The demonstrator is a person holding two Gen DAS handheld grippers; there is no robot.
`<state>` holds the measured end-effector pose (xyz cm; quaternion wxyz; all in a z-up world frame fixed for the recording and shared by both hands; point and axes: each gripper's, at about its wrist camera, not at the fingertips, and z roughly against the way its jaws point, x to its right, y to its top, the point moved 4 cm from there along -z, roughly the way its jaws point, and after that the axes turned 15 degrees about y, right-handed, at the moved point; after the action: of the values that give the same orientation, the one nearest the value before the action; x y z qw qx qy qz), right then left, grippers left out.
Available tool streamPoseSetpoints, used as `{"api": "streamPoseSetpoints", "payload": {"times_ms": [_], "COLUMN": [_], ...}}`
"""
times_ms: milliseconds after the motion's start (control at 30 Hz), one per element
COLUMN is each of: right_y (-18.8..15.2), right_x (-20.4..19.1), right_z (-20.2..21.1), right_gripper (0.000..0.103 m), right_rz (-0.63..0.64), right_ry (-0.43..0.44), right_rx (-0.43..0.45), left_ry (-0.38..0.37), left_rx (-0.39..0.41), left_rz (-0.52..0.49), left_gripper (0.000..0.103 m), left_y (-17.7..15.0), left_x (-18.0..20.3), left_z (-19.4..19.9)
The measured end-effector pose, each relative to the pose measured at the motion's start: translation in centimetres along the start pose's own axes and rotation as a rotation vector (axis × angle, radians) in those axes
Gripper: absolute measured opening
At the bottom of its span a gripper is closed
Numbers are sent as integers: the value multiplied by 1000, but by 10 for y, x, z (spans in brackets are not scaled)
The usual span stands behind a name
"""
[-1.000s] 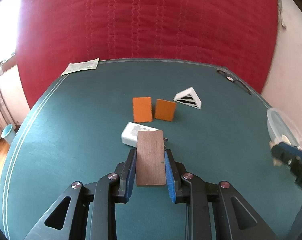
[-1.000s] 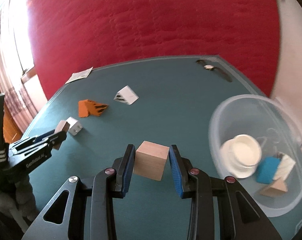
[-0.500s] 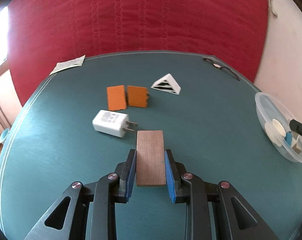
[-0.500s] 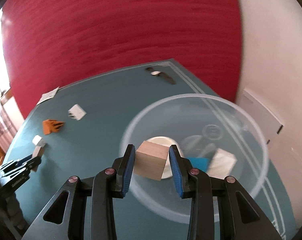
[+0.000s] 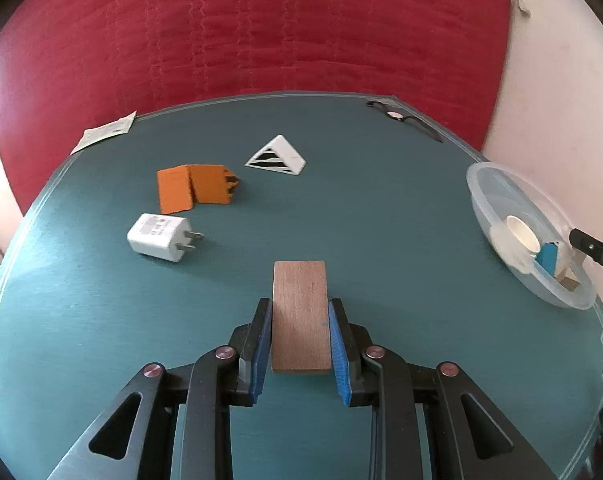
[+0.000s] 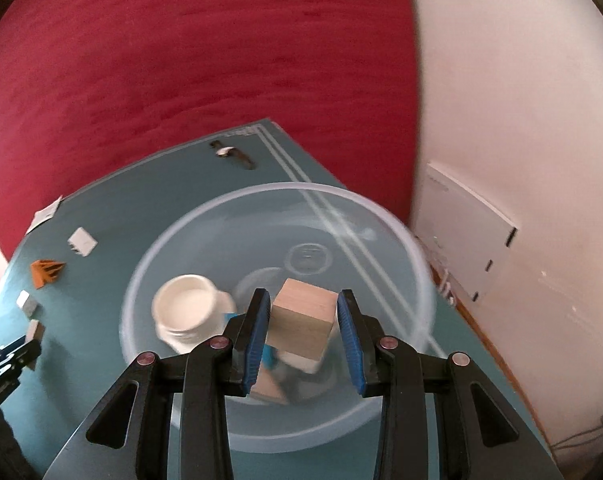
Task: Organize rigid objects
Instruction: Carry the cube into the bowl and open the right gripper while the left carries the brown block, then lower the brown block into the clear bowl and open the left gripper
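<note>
My left gripper [image 5: 298, 312] is shut on a flat brown wooden block [image 5: 299, 316], held above the green table [image 5: 361, 220]. My right gripper [image 6: 303, 308] is shut on a pale wooden cube [image 6: 303, 324] and hangs over the clear plastic bowl [image 6: 381, 216], also seen at the right in the left wrist view as the bowl [image 5: 497, 192]. Inside the bowl lie a white round lid [image 6: 185, 308], a blue piece [image 6: 268, 356] and other blocks, partly hidden by the cube. On the table rest a white charger plug [image 5: 159, 237], two orange blocks [image 5: 193, 192] and a white striped triangular block [image 5: 279, 157].
A wristwatch [image 5: 401, 118] lies at the table's far edge and a paper slip [image 5: 103, 136] at the far left corner. A red quilted hanging [image 5: 261, 32] stands behind the table and a white wall [image 6: 521, 120] runs along its right side. The bowl sits near the table's right edge.
My right gripper has carried the cube rightward from beside the bowl to over its middle. My left gripper with the brown block has shifted right, so the plug and orange blocks slid left in its view.
</note>
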<state>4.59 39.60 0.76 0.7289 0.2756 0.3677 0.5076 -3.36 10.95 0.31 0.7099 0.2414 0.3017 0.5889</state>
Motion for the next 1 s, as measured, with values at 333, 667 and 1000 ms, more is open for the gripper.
{"api": "streamPoseSetpoints", "payload": {"times_ms": [333,667,1000], "right_y": [2,0,0], "right_x": [24,17,13], "right_z": [2,12,19], "right_gripper": [37,49,50], "right_rz": [-33,5,8], "right_ry": [-26,-88,-80], "right_rx": [26,115,159], "left_ry": [-40,-99,-166], "left_rx": [-7,20,60], "left_rz": [-22,-79,-155], "left_gripper": [29,29,29], "left_y": [3,17,36], "left_x": [28,68,116], "left_z": [6,22,36]}}
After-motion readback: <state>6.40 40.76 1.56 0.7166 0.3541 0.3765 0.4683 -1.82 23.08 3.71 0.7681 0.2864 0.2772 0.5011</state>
